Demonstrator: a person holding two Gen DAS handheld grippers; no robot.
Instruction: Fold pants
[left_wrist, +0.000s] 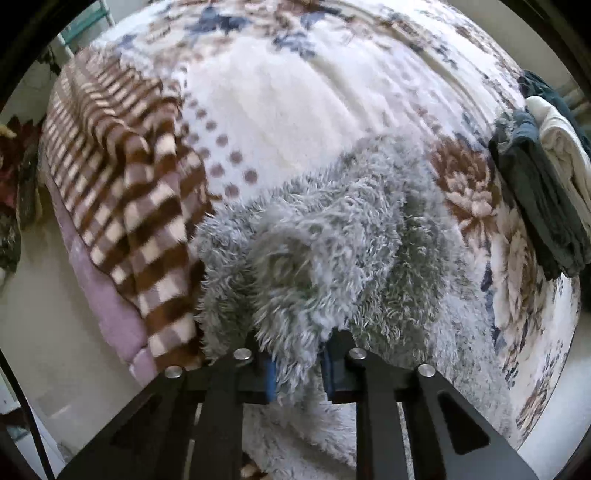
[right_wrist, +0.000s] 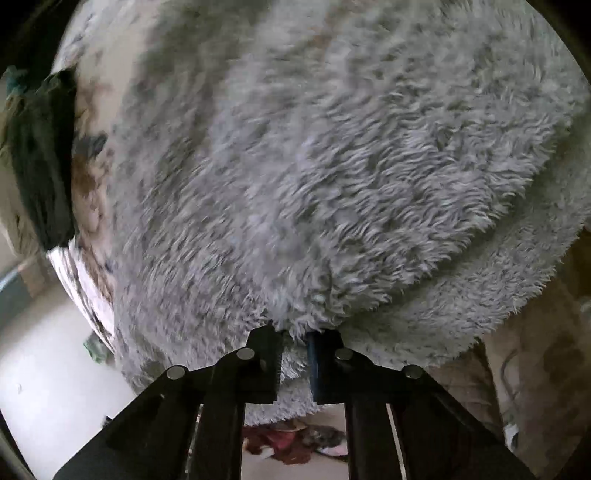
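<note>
Pants: shaggy grey long-pile fleece pants (left_wrist: 332, 236), bunched, draped over near edge of floral white plush blanket (left_wrist: 280, 96).
Left gripper (left_wrist: 295, 354): pinching pile fold.
Right gripper (right_wrist: 294, 338): pinching pants edge.

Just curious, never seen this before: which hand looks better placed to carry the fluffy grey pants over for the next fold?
Probably the left gripper: it pinches a raised flap of the pants, with open blanket ahead. The right gripper grips an edge too, but sees only fleece.

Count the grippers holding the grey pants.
2. The left gripper is clamped on a bunched fold of the pants at the near bed edge; the right gripper pinches another edge of the same pants.
</note>
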